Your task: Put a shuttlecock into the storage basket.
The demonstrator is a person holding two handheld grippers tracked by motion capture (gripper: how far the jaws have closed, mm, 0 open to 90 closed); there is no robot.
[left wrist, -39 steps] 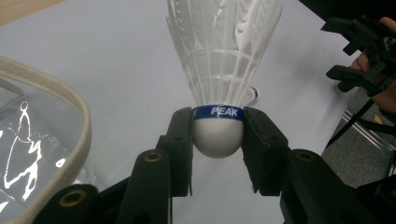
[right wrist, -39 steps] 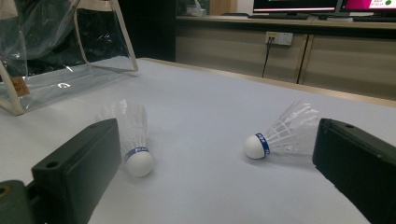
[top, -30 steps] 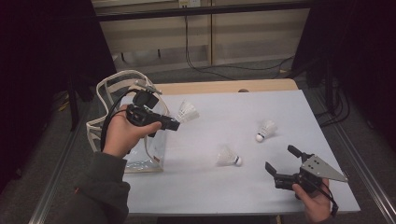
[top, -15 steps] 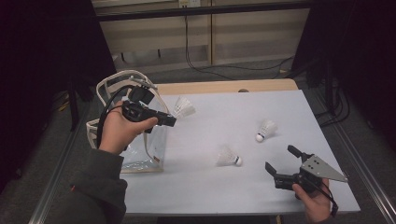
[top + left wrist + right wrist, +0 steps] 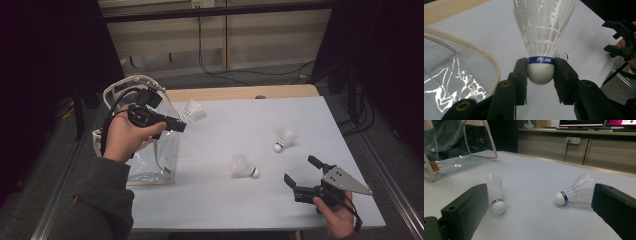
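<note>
While the left gripper (image 5: 540, 75) pinches the shuttlecock (image 5: 541, 45) by its firm round cork | feathers light, easy to crush; beside the clear bag (image 5: 150, 160) | right gripper (image 5: 305, 175) open, holding nothing

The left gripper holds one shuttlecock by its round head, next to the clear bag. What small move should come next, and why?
Probably carry the held shuttlecock back over the mouth of the clear bag and lower it before opening. The left gripper pinches its cork, but it hangs beside the bag's rim, over the table, not above the opening.

Shuttlecock (image 5: 541, 37): white feather-look skirt, smooth matt cork. Bag (image 5: 150, 160): glossy clear plastic. Table (image 5: 240, 205): matt.
</note>
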